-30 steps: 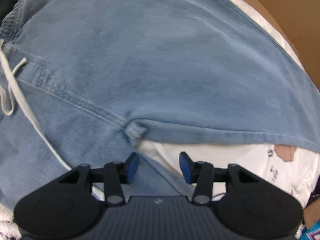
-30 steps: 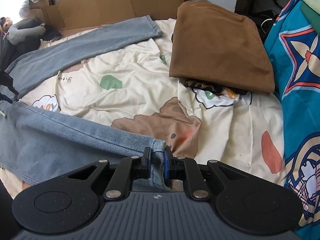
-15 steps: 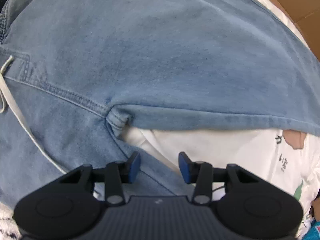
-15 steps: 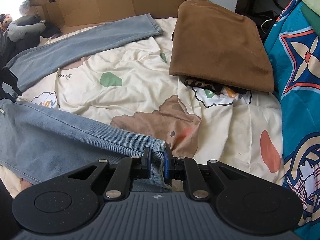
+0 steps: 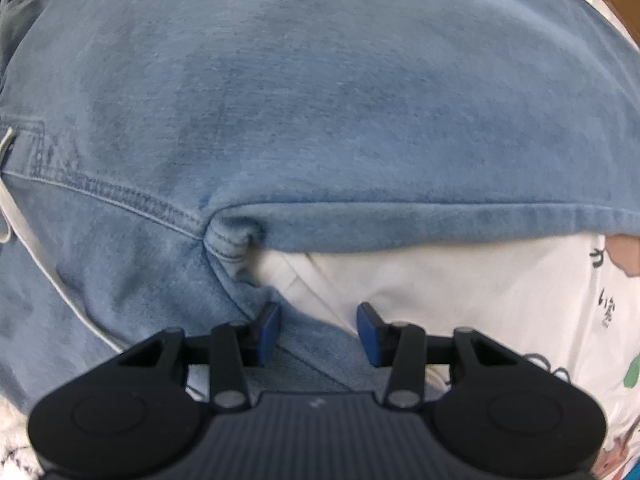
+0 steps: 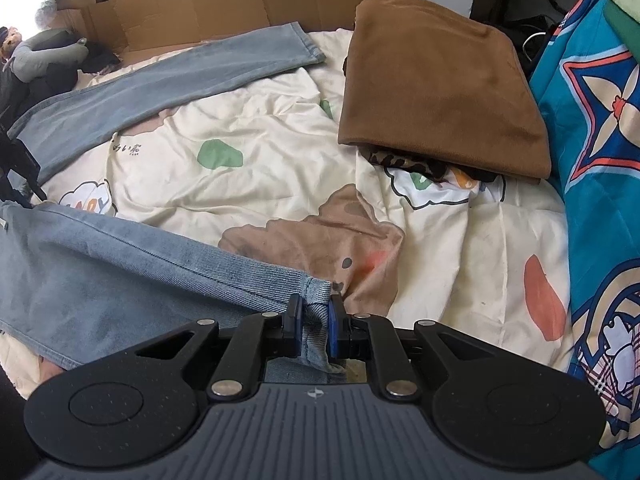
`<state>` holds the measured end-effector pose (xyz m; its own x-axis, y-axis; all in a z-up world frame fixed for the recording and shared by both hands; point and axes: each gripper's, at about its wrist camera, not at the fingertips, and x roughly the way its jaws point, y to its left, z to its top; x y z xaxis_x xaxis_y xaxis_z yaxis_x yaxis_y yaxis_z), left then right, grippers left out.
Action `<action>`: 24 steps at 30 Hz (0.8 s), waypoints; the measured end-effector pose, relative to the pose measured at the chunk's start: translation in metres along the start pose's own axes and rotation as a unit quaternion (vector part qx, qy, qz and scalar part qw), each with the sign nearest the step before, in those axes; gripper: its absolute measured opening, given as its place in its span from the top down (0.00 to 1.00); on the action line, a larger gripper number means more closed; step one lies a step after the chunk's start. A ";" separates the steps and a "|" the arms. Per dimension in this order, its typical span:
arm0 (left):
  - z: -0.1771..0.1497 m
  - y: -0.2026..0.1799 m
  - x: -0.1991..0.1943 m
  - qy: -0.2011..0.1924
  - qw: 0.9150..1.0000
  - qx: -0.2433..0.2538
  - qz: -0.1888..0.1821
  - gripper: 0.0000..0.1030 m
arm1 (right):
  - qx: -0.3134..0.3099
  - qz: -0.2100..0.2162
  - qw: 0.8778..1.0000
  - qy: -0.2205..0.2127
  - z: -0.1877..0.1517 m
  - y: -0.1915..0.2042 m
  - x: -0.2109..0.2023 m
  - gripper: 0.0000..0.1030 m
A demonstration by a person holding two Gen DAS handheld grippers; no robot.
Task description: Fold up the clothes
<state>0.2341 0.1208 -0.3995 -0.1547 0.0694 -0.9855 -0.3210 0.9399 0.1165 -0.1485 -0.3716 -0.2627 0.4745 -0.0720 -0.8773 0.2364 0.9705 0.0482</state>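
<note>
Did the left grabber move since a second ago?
Yes. The left gripper has dropped closer to the jeans: the crotch seam looks bigger and sits nearer its open fingers.

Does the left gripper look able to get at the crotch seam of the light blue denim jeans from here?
Probably yes: the left gripper stands open just short of the crotch seam of the light blue denim jeans, with nothing lying between them.
</note>
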 end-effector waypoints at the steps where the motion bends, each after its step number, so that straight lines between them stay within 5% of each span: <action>1: -0.002 -0.001 -0.002 -0.002 1.000 -0.003 -0.004 0.58 | 0.000 0.000 1.000 0.000 0.000 0.000 0.000 0.89; 7: -0.007 0.000 -0.003 -0.008 1.000 -0.003 -0.002 0.68 | 0.001 0.001 1.000 0.003 -0.002 0.000 0.003 0.89; 22: 0.009 -0.016 -0.002 -0.006 1.000 0.009 0.023 0.62 | 0.003 0.001 1.000 0.004 -0.004 0.001 0.006 0.89; 24: 0.007 -0.021 -0.004 -0.014 0.999 0.023 0.032 0.68 | 0.003 0.002 1.000 0.002 -0.003 0.000 0.006 0.89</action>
<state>0.2483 0.1030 -0.3985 -0.1481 0.1391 -0.9791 -0.2672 0.9476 0.1750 -0.1484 -0.3714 -0.2694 0.4721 -0.0682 -0.8789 0.2403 0.9692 0.0539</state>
